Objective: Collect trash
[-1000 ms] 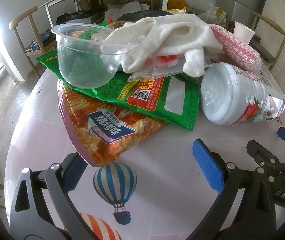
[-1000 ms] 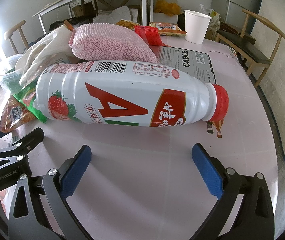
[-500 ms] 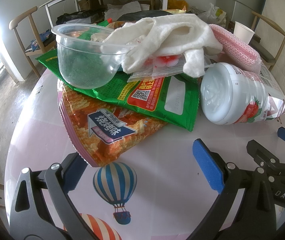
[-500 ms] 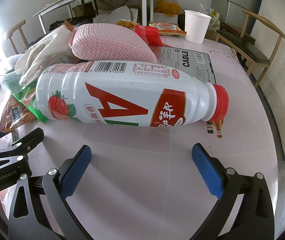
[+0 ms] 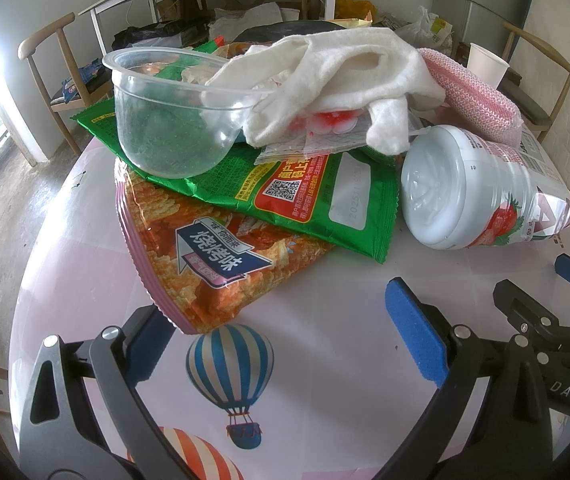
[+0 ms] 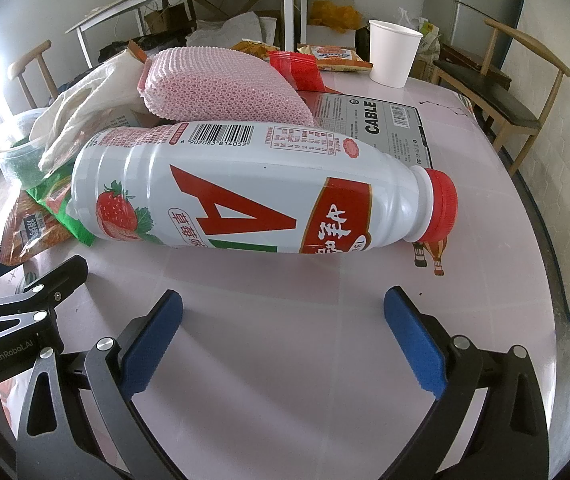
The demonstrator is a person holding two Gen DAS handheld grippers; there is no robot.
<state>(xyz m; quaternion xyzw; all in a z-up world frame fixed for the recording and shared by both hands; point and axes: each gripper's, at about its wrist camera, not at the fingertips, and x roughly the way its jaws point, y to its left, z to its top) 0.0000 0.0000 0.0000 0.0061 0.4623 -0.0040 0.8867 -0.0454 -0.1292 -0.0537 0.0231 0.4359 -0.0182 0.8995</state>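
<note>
On the counter (image 6: 325,360), my spread, empty right hand-held gripper (image 6: 281,336) faces the bottle (image 6: 245,192); it may roll.

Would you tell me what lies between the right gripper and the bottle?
Nothing: in the right wrist view only bare pink tabletop lies between the open right gripper and the lying bottle.

- White bottle (image 6: 245,192), red cap, strawberry print.
- Pink mesh sponge (image 6: 221,88) at its twelve o'clock.
- Green snack bag (image 5: 309,196) over orange one (image 5: 213,256).
- Pink tablecloth (image 5: 325,340), striped balloon print.
- Blue gripper pads (image 6: 413,336).
</note>
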